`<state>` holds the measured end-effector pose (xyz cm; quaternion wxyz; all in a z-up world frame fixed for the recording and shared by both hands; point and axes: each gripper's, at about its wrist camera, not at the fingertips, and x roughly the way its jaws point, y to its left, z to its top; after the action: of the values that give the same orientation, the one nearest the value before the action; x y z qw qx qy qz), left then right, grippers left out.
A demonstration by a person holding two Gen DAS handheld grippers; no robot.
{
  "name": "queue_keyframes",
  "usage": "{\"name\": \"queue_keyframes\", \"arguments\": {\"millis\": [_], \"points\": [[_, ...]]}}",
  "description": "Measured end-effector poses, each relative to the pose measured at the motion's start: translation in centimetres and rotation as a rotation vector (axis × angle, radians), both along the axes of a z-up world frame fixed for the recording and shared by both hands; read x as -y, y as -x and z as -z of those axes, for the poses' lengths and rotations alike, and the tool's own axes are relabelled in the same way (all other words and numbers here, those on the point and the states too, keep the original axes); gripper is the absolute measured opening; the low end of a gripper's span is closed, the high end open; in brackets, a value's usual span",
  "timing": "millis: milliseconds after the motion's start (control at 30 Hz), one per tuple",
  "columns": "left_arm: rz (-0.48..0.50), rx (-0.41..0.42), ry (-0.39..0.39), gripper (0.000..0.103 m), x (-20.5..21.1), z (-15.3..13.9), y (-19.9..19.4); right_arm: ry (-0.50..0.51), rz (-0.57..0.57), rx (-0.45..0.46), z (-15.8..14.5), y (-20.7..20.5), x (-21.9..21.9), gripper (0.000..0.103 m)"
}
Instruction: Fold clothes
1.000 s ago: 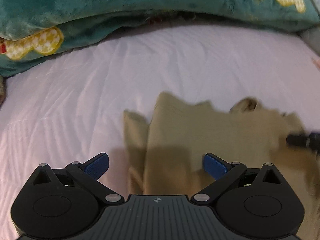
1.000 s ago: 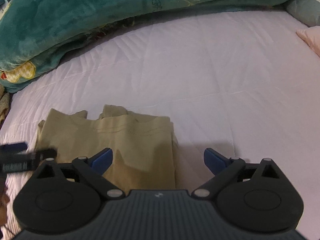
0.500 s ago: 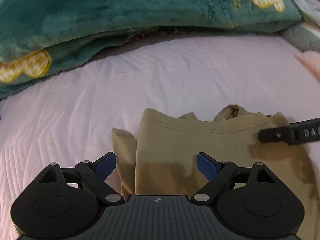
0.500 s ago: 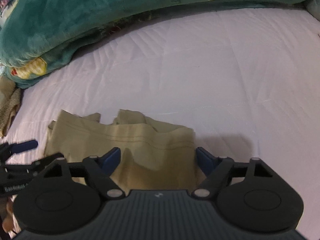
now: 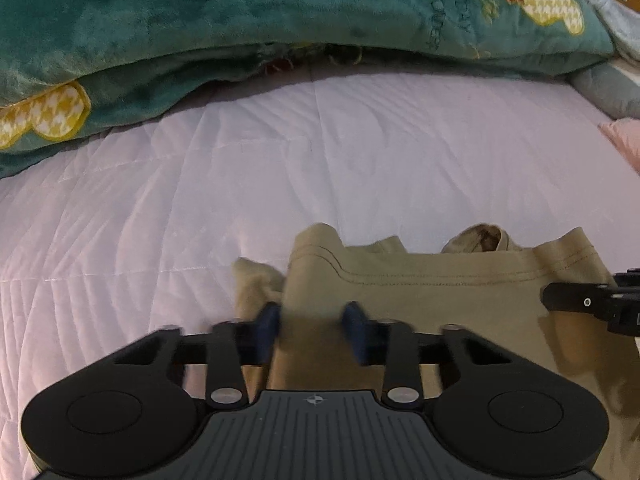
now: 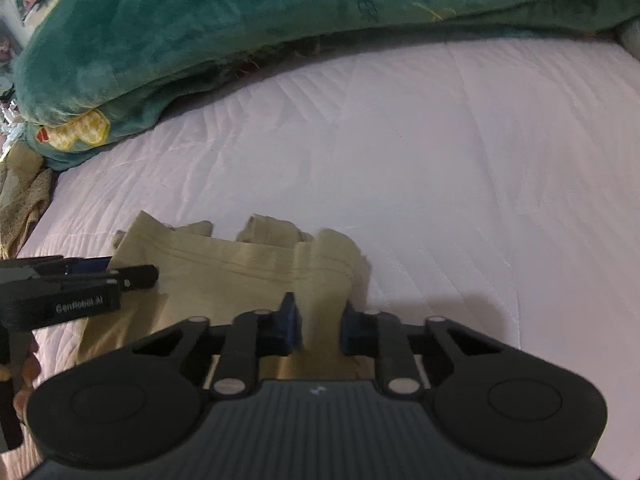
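Note:
A tan folded garment (image 5: 440, 304) lies on the white quilted bed (image 5: 160, 200), its stitched hem facing away from me. My left gripper (image 5: 312, 332) is closing on the garment's left edge; a fold of tan cloth sits pinched between the blue pads. My right gripper (image 6: 320, 326) is closing on the garment's (image 6: 224, 280) right edge, where cloth bunches up between its pads. Each gripper shows in the other's view: the right one (image 5: 592, 304) at the right border, the left one (image 6: 132, 274) at the left border.
A thick teal blanket (image 5: 240, 20) with yellow patches lies along the far side of the bed (image 6: 480, 160). A pink cloth (image 5: 624, 140) and a grey pillow (image 5: 612, 88) sit at the far right. Brownish fabric (image 6: 20, 200) hangs off the left edge.
Both grippers went from wide open to nearly shut, each catching an edge of the tan garment. The cloth at the right edge has bunched upward.

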<state>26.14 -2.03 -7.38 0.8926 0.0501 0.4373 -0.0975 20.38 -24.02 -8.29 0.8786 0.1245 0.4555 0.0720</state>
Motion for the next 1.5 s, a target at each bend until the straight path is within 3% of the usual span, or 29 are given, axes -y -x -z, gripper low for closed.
{"name": "queue_keyframes", "arguments": {"millis": [133,267,400,567,767,967,1200,1300,1500], "points": [[0.022,0.017,0.007,0.02,-0.6,-0.1,0.4,0.016,-0.013,0.031,-0.2,0.4,-0.3,0.014],[0.03,0.034,0.003,0.02,-0.6,-0.7,0.9,0.01,-0.016,0.074,-1.0,1.1,-0.2,0.013],[0.027,0.058,-0.058,0.026,-0.2,-1.2,2.1,0.029,-0.003,0.107,-1.9,1.7,-0.4,0.013],[0.051,0.098,-0.175,0.043,0.5,-1.5,4.9,0.05,0.003,0.146,-3.2,2.7,-1.2,0.013],[0.006,0.037,-0.009,0.047,-2.5,-1.9,6.3,0.1,-0.018,0.197,-6.0,5.3,-2.2,0.013],[0.076,0.068,0.019,0.047,-1.7,-2.8,5.5,0.191,-0.015,0.185,-6.8,6.5,-2.7,0.013],[0.084,-0.023,0.026,0.044,1.0,0.7,1.5,0.192,-0.019,0.154,-5.1,5.6,-2.5,0.013],[0.096,0.002,0.01,0.043,1.5,1.0,2.1,0.195,-0.023,0.151,-4.5,5.5,-2.4,0.014],[0.092,0.016,0.019,0.025,1.0,0.7,2.9,0.174,0.005,0.148,-3.7,5.6,-1.9,0.014]]}}
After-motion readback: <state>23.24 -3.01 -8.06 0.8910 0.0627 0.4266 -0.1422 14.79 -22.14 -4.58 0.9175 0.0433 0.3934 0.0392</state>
